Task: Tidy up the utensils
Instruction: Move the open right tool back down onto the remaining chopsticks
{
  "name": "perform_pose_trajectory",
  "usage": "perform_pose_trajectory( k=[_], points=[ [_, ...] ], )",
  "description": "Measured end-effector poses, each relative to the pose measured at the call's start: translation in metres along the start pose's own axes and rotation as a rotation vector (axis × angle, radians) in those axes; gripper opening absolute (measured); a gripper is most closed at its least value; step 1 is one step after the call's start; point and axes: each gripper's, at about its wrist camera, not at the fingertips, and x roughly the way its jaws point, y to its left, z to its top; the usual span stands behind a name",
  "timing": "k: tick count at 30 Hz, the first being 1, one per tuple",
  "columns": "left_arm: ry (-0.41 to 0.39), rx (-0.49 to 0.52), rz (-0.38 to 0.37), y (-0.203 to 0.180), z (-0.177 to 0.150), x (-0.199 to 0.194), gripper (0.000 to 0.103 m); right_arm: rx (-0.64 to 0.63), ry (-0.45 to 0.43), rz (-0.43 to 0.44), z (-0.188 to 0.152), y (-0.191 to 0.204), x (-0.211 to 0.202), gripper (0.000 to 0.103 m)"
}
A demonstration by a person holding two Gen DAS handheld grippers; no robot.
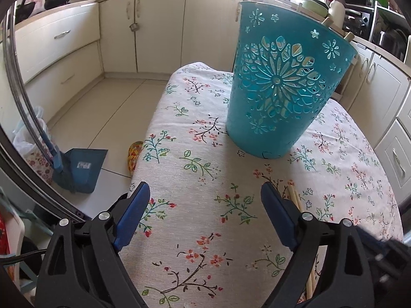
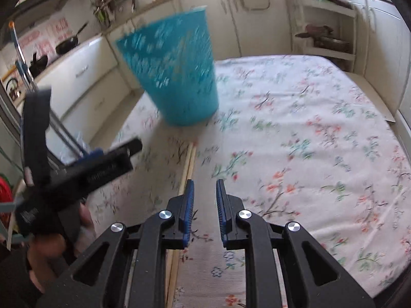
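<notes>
Hovering spread, left gripper [image 1: 205,192] faces bare tablecloth [image 1: 192,231]; right gripper [image 2: 204,187], slightly parted, holds nothing beside chopsticks [image 2: 189,164].

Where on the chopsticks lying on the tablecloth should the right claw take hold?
Grip the chopsticks mid-shaft, coming from above with pads either side: they lie flat, side by side, pointing toward the teal basket. The right claw, slightly open, sits just right of them.
</notes>
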Motion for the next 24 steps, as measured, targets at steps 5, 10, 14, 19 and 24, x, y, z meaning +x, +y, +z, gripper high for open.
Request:
perform_pose_trajectory(
  k=[5, 10, 14, 19, 24],
  points=[
    [0.0, -0.004, -0.005, 0.0, 0.0, 0.0, 0.085, -0.027, 0.017, -0.003, -0.001, 0.009, 0.016, 0.018],
    [-0.001, -0.004, -0.012, 0.001, 0.0, 0.0, 0.086, -0.053, 0.04, -0.029, -0.004, 0.012, 0.027, 0.018],
    [-0.001, -0.005, -0.014, 0.0, 0.0, 0.0, 0.086, -0.063, 0.045, -0.033, -0.004, 0.014, 0.032, 0.018],
    [0.001, -0.002, -0.014, 0.0, 0.0, 0.001, 0.086, -0.094, 0.052, -0.048, -0.002, 0.02, 0.038, 0.018],
    [0.002, -0.004, -0.015, 0.0, 0.0, 0.001, 0.086, -0.124, 0.058, -0.075, -0.002, 0.016, 0.035, 0.008]
  ],
)
